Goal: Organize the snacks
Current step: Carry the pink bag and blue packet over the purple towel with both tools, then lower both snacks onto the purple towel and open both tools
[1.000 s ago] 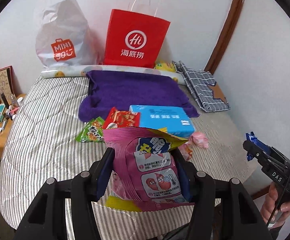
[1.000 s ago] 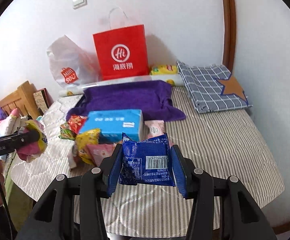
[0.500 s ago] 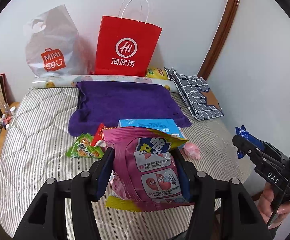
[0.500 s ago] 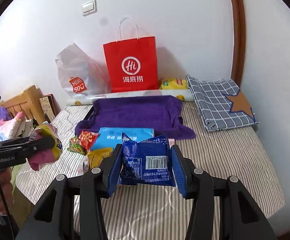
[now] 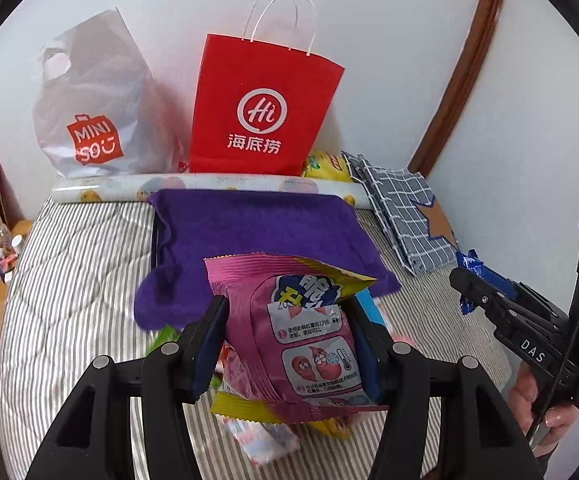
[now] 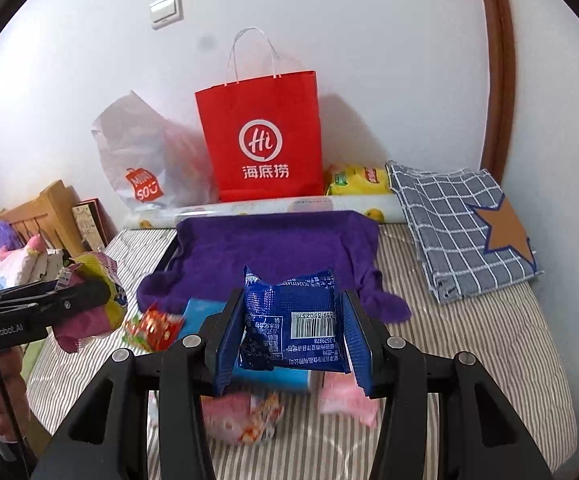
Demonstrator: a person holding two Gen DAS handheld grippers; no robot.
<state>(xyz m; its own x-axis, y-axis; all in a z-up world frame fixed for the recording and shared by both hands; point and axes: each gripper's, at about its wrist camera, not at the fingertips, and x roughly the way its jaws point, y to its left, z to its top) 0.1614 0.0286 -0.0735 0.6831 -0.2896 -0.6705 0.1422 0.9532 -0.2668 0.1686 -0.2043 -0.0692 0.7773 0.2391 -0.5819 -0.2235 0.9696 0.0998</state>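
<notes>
The pink snack packet is clamped upright between the jaws of the left hand-held gripper, held above the striped bed. The blue snack packet is pinched likewise in the right hand-held gripper. Loose snacks lie on the bed beneath, near a purple towel; a red paper bag stands against the wall behind

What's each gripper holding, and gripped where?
Left gripper: pink snack bag, jaws on its two side edges. Right gripper: blue snack packet, jaws likewise on its side edges.
</notes>
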